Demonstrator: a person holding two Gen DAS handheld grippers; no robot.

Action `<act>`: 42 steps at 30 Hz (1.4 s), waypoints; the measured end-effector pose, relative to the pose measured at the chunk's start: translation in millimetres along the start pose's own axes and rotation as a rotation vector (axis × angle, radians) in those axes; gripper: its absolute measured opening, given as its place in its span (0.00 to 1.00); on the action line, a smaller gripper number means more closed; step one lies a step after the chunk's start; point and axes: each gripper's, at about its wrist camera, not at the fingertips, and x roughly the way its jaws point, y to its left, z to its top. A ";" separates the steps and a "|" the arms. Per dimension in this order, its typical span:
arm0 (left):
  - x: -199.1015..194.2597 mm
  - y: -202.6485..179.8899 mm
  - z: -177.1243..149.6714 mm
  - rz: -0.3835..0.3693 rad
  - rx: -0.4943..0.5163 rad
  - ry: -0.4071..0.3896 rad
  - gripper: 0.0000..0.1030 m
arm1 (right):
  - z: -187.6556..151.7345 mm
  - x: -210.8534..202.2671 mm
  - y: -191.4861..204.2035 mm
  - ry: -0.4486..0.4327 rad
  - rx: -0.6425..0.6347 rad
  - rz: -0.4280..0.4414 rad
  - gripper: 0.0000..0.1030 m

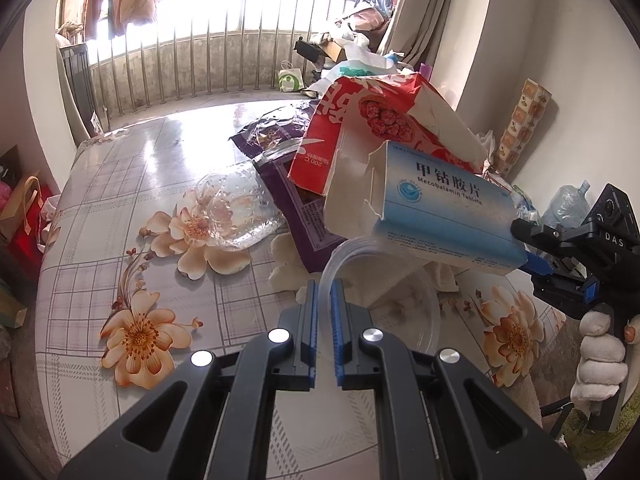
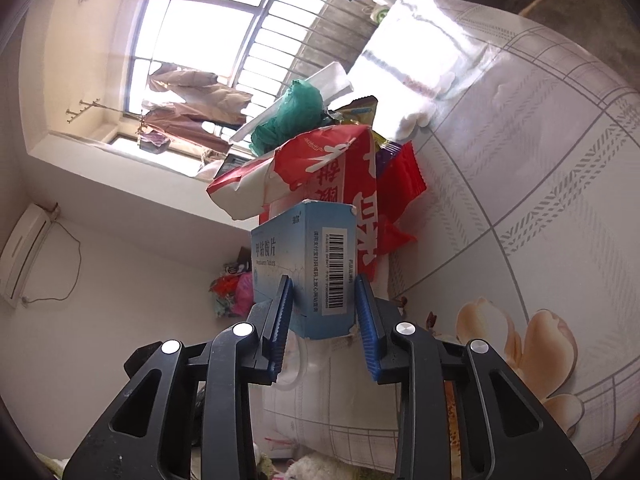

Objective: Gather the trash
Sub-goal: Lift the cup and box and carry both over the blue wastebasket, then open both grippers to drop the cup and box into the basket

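Note:
A blue-and-white medicine box (image 1: 440, 220) hangs tilted above the table, and my right gripper (image 1: 527, 246) is shut on its right end. In the right wrist view both blue pads of the right gripper (image 2: 323, 280) press the sides of the medicine box (image 2: 320, 264), barcode side up. My left gripper (image 1: 325, 286) is shut on the thin rim of a clear plastic tub (image 1: 404, 312) that sits on the floral tablecloth (image 1: 140, 240), just under the box. A torn red carton (image 1: 352, 128) leans right behind the box.
A crushed clear bottle (image 1: 228, 208) and a purple bag (image 1: 280, 136) lie left of the carton. A green bag (image 2: 292, 116) and a red wrapper (image 2: 404, 180) top the pile. A white-gloved hand (image 1: 600, 360) holds the right gripper. A water jug (image 1: 568, 204) stands by the wall.

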 end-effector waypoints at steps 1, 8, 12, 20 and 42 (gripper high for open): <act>-1.7 -1.3 -0.5 -0.005 0.003 -0.001 0.06 | -0.9 -1.1 -0.4 -0.002 0.010 0.008 0.28; -15.0 -15.4 -1.4 -0.065 0.024 0.005 0.06 | -12.3 -44.5 -9.3 -0.053 0.040 0.044 0.27; -20.2 -35.3 4.9 -0.114 0.054 0.001 0.06 | -15.4 -76.4 -10.4 -0.124 0.043 0.034 0.27; -3.9 -118.0 37.3 -0.271 0.198 0.019 0.06 | -5.9 -168.4 -19.0 -0.376 0.025 -0.059 0.27; 232.4 -509.9 38.3 -0.524 0.687 0.450 0.06 | 43.3 -282.2 -162.6 -0.726 0.233 -0.854 0.26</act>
